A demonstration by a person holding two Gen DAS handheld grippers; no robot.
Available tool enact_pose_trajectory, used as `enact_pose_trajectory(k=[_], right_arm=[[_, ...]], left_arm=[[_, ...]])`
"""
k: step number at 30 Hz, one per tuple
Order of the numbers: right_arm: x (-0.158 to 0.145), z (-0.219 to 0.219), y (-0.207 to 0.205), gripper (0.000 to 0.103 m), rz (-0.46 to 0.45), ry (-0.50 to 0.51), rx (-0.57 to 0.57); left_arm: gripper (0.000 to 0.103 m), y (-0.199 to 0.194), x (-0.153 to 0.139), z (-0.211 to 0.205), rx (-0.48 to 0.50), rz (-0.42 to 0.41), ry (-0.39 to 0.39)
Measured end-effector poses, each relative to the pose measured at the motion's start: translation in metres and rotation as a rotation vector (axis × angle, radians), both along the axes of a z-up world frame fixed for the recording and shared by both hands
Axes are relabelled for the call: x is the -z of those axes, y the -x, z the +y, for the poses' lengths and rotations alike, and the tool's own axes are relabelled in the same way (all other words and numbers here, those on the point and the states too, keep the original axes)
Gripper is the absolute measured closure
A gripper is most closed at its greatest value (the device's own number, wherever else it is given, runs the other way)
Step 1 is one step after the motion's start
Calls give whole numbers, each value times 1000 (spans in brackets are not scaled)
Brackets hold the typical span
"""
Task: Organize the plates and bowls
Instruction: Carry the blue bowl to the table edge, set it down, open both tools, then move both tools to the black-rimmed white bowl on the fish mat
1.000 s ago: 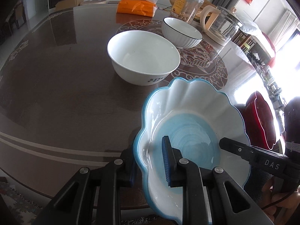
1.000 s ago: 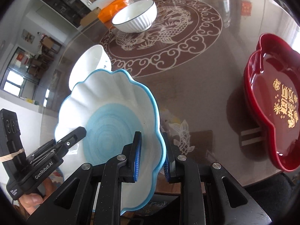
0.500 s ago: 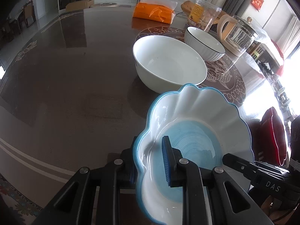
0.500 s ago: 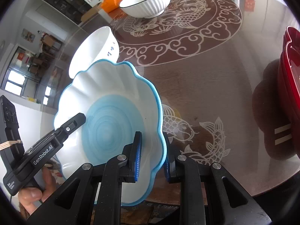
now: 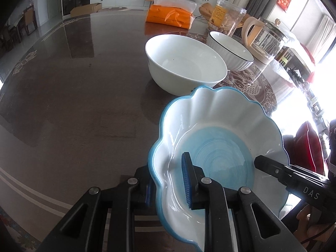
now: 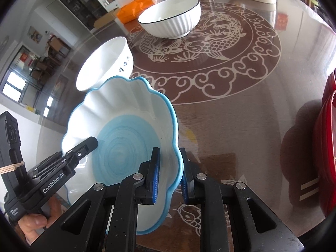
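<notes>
A scalloped white plate with a blue rim and blue centre point(image 5: 220, 147) point(image 6: 126, 138) hangs above the brown table, held from both sides. My left gripper point(image 5: 168, 180) is shut on its left rim, one pad inside and one under the edge. My right gripper point(image 6: 169, 172) is shut on the opposite rim. Just beyond the plate stands a plain white bowl point(image 5: 184, 63) point(image 6: 105, 63). Farther back sits a ribbed white bowl with a dark rim point(image 5: 231, 50) point(image 6: 170, 16). Red lobed plates point(image 6: 327, 147) point(image 5: 306, 147) lie at the right.
At the far side of the table point(image 5: 73, 84) stand an orange bag point(image 5: 170, 16), a clear jar of snacks point(image 5: 224, 21) and a glass kettle point(image 5: 266, 40). A dragon medallion point(image 6: 210, 48) marks the table's middle. A hand point(image 6: 33, 222) grips the left tool.
Both grippers have carried the plate forward over the table toward the plain white bowl, which now looks larger and closer. The red plates have slid toward the right edge.
</notes>
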State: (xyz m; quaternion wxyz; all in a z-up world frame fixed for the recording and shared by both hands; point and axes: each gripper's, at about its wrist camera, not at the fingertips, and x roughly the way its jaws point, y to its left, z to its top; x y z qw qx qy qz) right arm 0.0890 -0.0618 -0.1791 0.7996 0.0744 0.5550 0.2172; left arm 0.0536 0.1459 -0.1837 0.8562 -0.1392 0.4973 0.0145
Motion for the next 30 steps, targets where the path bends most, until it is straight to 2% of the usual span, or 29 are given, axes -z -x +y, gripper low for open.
enact_pose_trajectory(k=[1,2,3,4,6,9,13,16,18,21,26,30], right_arm=[[0,0,2,77,-6,-1,3],[0,-1,5,57,-17,-2,5],[0,-2,9,34,-36,0,10],[-2,-4,15,32,-62,6,23],[-7,-12,24,32,-106,12,28],[-25,-32,41,33,-178,24,69],[-67,-48,77,33,-370,102,151],[-96,-52,103,29,-507,157,211],[-108,-52,113,29,-564,171,227],[-119,-55,127,29,-607,177,233],[-127,-63,148,29,-628,146,262],[-136,-62,169,29,-672,147,273]], left_arm=[[73,4,-3,1,-3,-8,-7],[69,7,-6,3,-7,-14,-11],[58,11,-10,5,-14,-22,-14],[43,15,-15,9,-28,-34,-20],[30,24,-28,17,-58,-63,-44],[21,37,-52,21,-66,-106,-118],[17,49,-78,7,-28,-137,-218],[16,55,-95,-8,-6,-158,-243],[16,61,-103,-16,-5,-178,-251],[16,71,-112,-27,-1,-201,-285],[15,95,-126,-35,-3,-237,-320],[8,117,-140,-39,-1,-272,-345]])
